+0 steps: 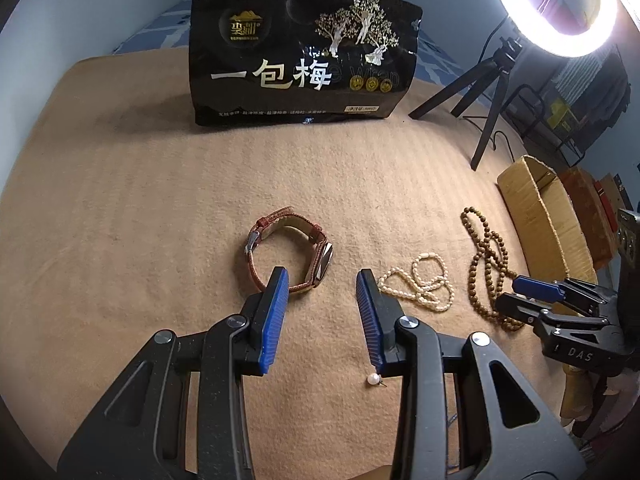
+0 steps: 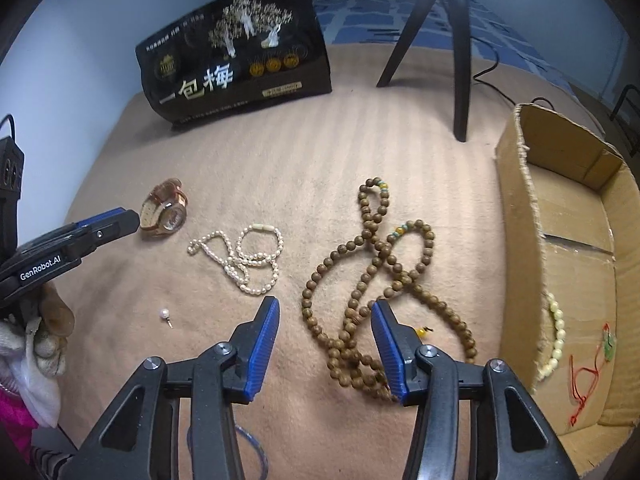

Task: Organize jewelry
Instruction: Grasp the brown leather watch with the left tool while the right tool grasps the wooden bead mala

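Observation:
A watch with a red strap point(image 1: 290, 254) lies on the tan blanket just ahead of my open left gripper point(image 1: 322, 276); it also shows in the right wrist view point(image 2: 166, 210). A white pearl necklace point(image 1: 422, 282) point(image 2: 244, 258) lies to its right. A long brown wooden bead string point(image 2: 372, 280) point(image 1: 486, 266) lies coiled between the fingers of my open right gripper point(image 2: 326, 308). A single pearl earring point(image 1: 374, 380) point(image 2: 165, 314) lies near the left gripper's right finger. The cardboard box point(image 2: 516, 216) at the right holds a pale bead bracelet point(image 2: 554, 340) and a red cord pendant point(image 2: 592, 372).
A black snack bag point(image 1: 300, 52) stands at the back of the blanket. A ring light on a black tripod point(image 1: 492, 92) stands at the back right. A blue loop point(image 2: 248, 448) lies under the right gripper.

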{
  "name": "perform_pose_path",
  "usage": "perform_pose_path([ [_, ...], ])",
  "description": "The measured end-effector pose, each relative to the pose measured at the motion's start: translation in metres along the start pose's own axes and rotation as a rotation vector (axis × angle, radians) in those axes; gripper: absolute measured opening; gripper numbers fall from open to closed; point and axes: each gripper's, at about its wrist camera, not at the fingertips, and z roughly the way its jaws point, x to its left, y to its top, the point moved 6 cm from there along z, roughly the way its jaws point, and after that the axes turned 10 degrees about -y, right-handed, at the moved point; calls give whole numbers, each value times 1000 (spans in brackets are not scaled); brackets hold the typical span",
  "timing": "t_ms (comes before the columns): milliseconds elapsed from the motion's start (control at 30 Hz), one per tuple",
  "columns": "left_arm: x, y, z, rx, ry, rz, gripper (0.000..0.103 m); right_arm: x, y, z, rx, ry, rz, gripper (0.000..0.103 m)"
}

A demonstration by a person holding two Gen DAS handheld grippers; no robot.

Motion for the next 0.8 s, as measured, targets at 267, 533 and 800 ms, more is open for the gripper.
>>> perform_pose_path([
  [267,2,0,14,18,6,10,35,5,-1,19,35,-35,-34,50],
  [533,-2,-1,26,37,20,42,35,6,0,27,51,-39,-53,50],
  [800,8,1,36,41,64,47,35,-2,-3,29,74,-55,-61,50],
])
